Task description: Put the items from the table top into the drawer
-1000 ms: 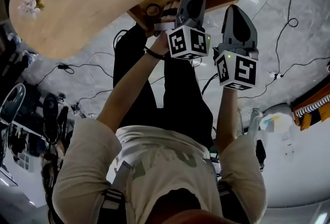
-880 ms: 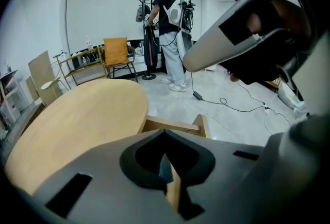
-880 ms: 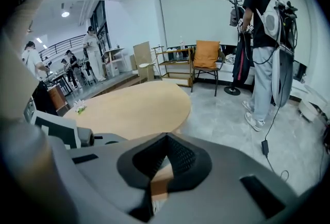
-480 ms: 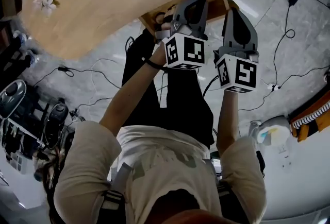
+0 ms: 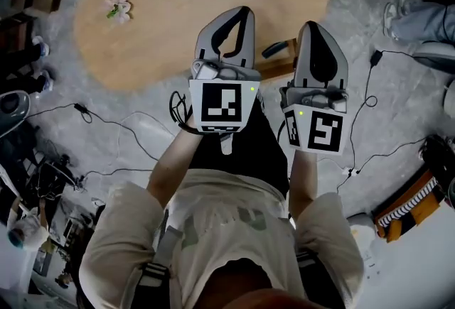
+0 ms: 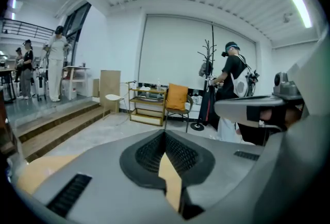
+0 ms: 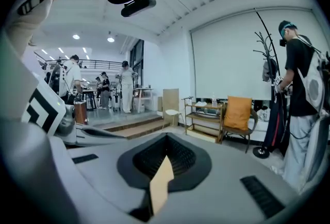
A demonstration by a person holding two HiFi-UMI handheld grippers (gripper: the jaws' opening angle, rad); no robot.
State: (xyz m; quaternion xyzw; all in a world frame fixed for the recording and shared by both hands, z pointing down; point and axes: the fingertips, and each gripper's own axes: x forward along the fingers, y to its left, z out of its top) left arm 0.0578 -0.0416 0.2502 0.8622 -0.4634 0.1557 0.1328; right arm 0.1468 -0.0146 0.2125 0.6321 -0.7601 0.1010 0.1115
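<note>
— Where does the small pale flower sprig [image 5: 117, 8] lie?
— On the light wooden oval desk [image 5: 178, 16], toward its left end in the head view, well apart from everything else.
— And the wooden drawer [image 5: 279, 66]?
— It juts out from the desk's near edge and shows between the two claws. A dark elongated thing [image 5: 273, 50] lies at it, too small to tell what.
— What do the claws hold?
— Nothing. The left claw [image 5: 242, 13] is closed, its jaws pressed together with nothing in them, held high and close to the head camera. The right claw [image 5: 313, 25] is just beside it, likewise closed and empty.
— What lies around them?
— A grey marbled floor [image 5: 355, 9] with black cables [image 5: 79, 110] trailing across it. In the left gripper view, a chair with an orange cushion [image 6: 177, 97] stands beside a low wooden shelf [image 6: 148, 104].
</note>
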